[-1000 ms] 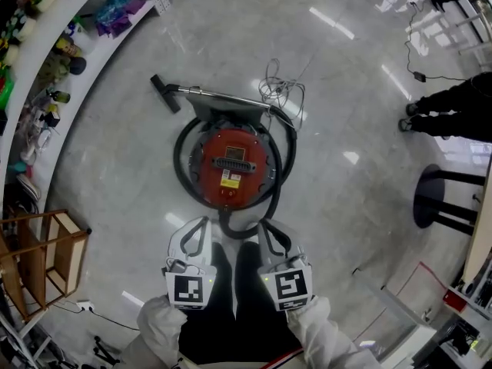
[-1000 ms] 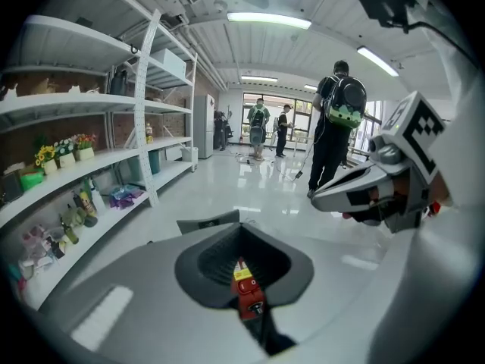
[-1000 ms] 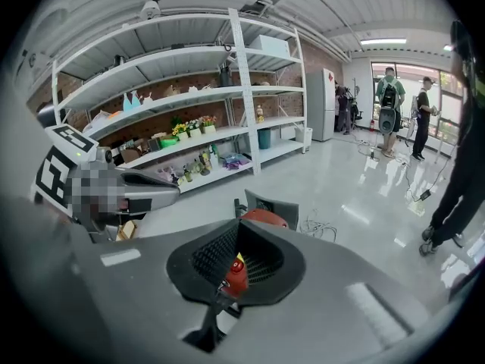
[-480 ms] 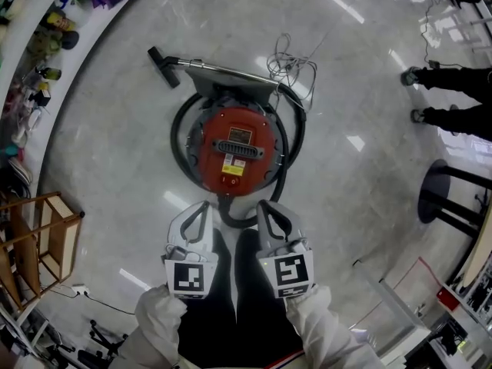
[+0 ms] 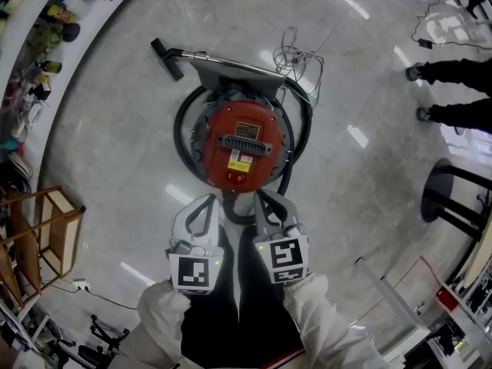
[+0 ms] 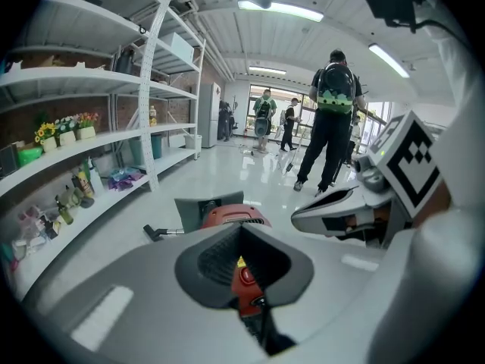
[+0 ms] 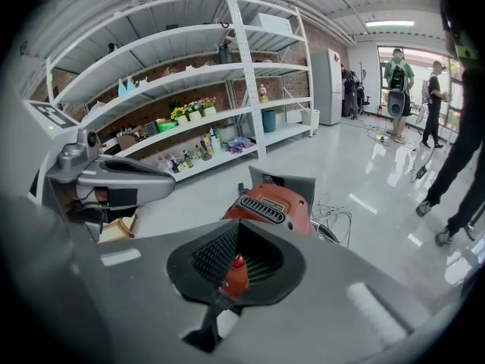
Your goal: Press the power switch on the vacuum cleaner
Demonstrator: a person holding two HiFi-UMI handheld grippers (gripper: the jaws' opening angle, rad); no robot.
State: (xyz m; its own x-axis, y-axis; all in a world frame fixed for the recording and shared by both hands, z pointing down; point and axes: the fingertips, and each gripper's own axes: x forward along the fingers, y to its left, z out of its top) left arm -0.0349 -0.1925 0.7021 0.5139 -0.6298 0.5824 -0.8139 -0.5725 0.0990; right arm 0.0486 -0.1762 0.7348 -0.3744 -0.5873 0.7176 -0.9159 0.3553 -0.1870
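Observation:
A round red vacuum cleaner [image 5: 242,146] stands on the floor just ahead of me, ringed by its black hose [image 5: 184,129]. Its small red power switch [image 5: 241,178] sits near the rim closest to me. My left gripper [image 5: 206,201] and right gripper [image 5: 265,198] hover side by side just short of that rim, both shut and holding nothing. Through the closed jaws of the left gripper [image 6: 241,227] I glimpse the switch [image 6: 245,275]. The right gripper [image 7: 239,226] also frames the red switch [image 7: 237,263], with the vacuum's body [image 7: 267,203] beyond.
The metal wand with its black nozzle [image 5: 165,57] and a tangle of cord [image 5: 301,58] lie behind the vacuum. Curved shelving [image 5: 31,29] runs on the left, with a wooden rack [image 5: 42,244] below it. A person's legs [image 5: 453,71] and a black stool base [image 5: 450,198] are at the right.
I have come nearer the vacuum. Both grippers have moved forward to its near rim, and they stay shut.

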